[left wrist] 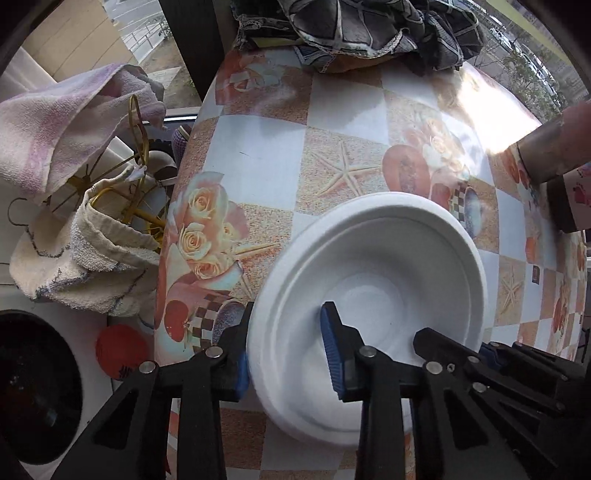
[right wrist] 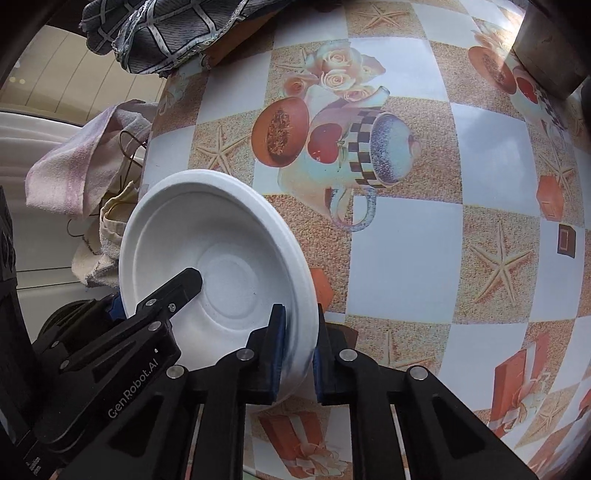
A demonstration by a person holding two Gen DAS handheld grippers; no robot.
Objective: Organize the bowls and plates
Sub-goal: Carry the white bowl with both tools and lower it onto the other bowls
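A white foam bowl (left wrist: pixel 373 266) sits on the patterned table near its left edge; it also shows in the right wrist view (right wrist: pixel 221 236). My left gripper (left wrist: pixel 284 350) straddles the bowl's left rim, one blue pad outside and one inside, with a gap, so it is open. My right gripper (right wrist: pixel 299 350) is closed on the bowl's right rim, pads pressing both sides. Each gripper shows in the other's view, the right one at lower right (left wrist: pixel 480 354) and the left one at lower left (right wrist: pixel 147 314).
The table (right wrist: pixel 406 240) has a floral checked cover. A dark checked cloth (left wrist: pixel 369 26) lies at its far edge. A metal pot (right wrist: pixel 550 51) stands at far right. Towels (left wrist: pixel 74 122) and a wire rack hang beyond the left edge, above a dark pan (left wrist: pixel 33 387).
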